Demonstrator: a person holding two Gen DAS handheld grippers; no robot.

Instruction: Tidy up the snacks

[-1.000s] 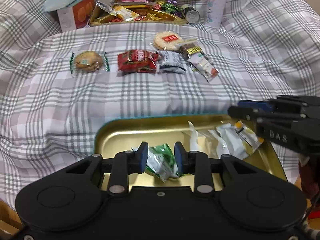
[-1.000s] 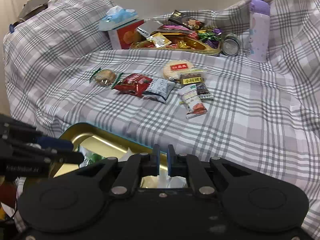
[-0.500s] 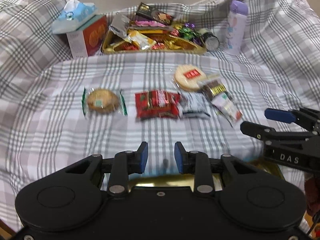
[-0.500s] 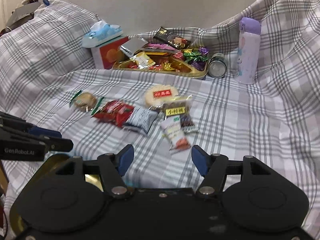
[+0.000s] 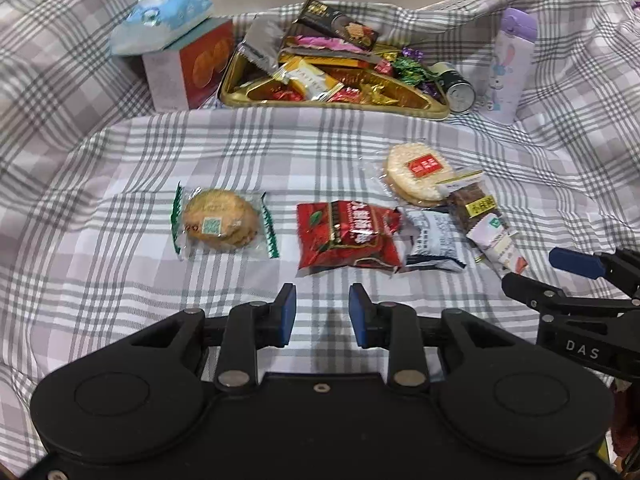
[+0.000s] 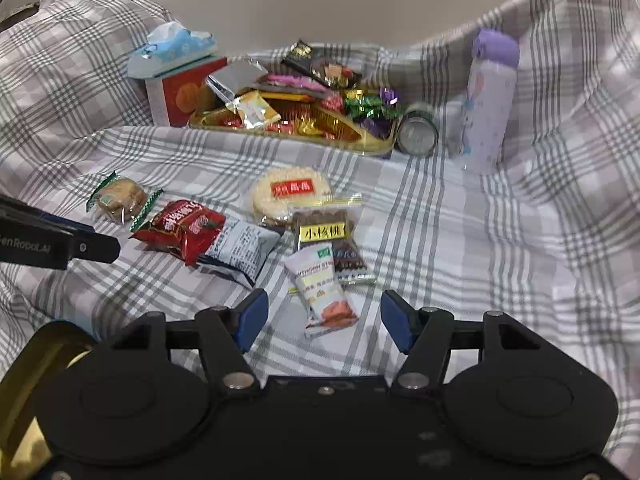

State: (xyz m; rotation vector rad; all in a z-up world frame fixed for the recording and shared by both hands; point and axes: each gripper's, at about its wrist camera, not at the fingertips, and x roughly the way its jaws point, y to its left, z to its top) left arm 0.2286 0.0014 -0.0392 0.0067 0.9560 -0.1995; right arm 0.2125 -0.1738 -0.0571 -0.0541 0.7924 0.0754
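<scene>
Several loose snacks lie in a row on the plaid cloth: a cookie packet [image 5: 220,222], a red packet [image 5: 348,236], a grey-white packet [image 5: 434,240], a round rice cracker [image 5: 418,174], a brown bar with a yellow label [image 5: 474,206] and a white-and-orange packet [image 6: 324,292]. My left gripper [image 5: 322,306] is open and empty, just short of the red packet. My right gripper [image 6: 323,314] is wide open, and the white-and-orange packet lies on the cloth just ahead, in line with the gap between its fingers. The right gripper [image 5: 554,276] also shows at the right edge of the left wrist view.
A gold tray [image 5: 332,102] heaped with sweets stands at the back, with a tissue box [image 5: 188,64], a can [image 5: 458,88] and a purple bottle [image 5: 508,68] beside it. The rim of a second gold tray [image 6: 24,364] shows under the right gripper. Raised folds of cloth surround the area.
Both grippers moved forward from over the near gold tray toward the loose snacks. The right jaws went from nearly shut to wide open. The green packet seen between the left fingers is out of view.
</scene>
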